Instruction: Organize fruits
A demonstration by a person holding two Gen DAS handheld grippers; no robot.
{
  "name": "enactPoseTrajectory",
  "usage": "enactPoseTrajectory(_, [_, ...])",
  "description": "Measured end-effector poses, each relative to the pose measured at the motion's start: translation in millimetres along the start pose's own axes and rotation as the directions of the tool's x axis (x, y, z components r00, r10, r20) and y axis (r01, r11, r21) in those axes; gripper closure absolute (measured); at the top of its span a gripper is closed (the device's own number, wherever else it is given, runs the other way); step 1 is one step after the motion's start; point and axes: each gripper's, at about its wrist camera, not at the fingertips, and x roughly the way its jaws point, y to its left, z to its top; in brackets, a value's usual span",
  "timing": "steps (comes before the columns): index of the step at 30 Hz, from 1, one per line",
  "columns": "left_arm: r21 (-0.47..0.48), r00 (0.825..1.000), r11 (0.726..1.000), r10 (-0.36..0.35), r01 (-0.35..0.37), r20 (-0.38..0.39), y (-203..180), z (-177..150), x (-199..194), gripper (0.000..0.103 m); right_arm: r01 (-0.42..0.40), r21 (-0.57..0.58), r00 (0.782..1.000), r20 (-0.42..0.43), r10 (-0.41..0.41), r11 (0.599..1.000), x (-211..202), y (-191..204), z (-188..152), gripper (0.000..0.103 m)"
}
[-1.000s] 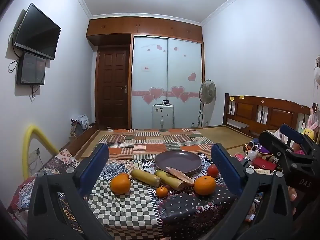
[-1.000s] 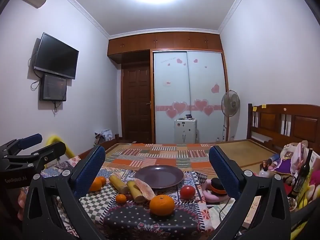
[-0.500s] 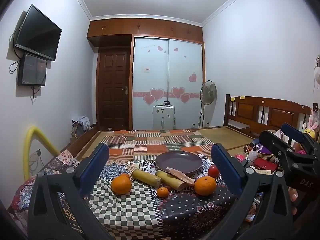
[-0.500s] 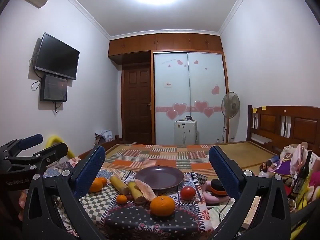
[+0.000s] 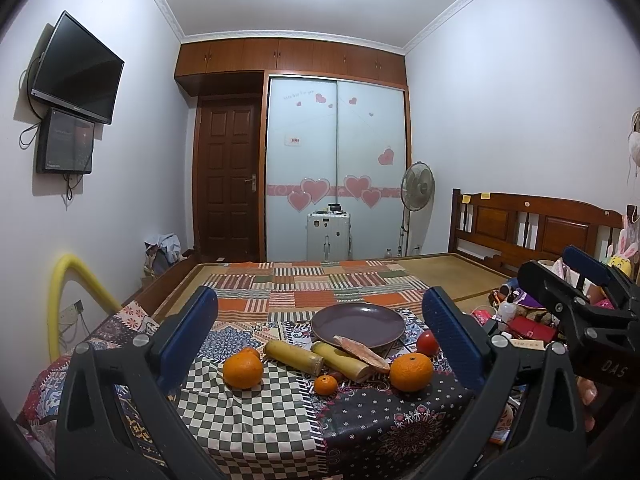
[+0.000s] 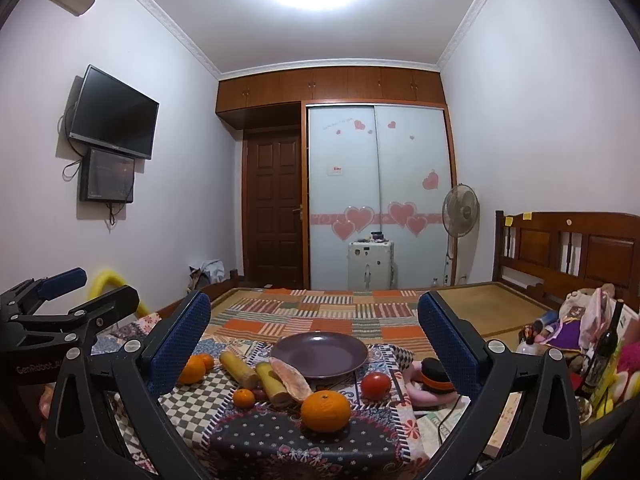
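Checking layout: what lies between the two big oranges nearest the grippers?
A small orange, with sugarcane pieces just behind it, between left orange and right orange; left wrist view.

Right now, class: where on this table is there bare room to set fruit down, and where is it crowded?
Free: the purple plate, empty inside, and the checked cloth in front of the left orange. Crowded: the plate's near edge, where two sugarcane pieces and a small orange cluster.

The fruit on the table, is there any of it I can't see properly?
- Second orange, right wrist view: mostly hidden behind the nearer orange, itself partly behind the right hand-held gripper's finger.
- Dark small fruit, right wrist view: tucked between the small tangerine and sugarcane piece; too small to identify.
- Tomato, left wrist view: partly behind the left hand-held gripper's finger.
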Motion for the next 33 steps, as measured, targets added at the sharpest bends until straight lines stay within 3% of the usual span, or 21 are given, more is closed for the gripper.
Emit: enactPoseTrajectory(33, [-0.005,1.000,1.000,0.006,-0.006,0.003,-1.0,-2.2,0.3,0.000,-0.003,0.008,1.000,-0.004,0.003,1.000,-0.9,3.2,-5.9,0.000])
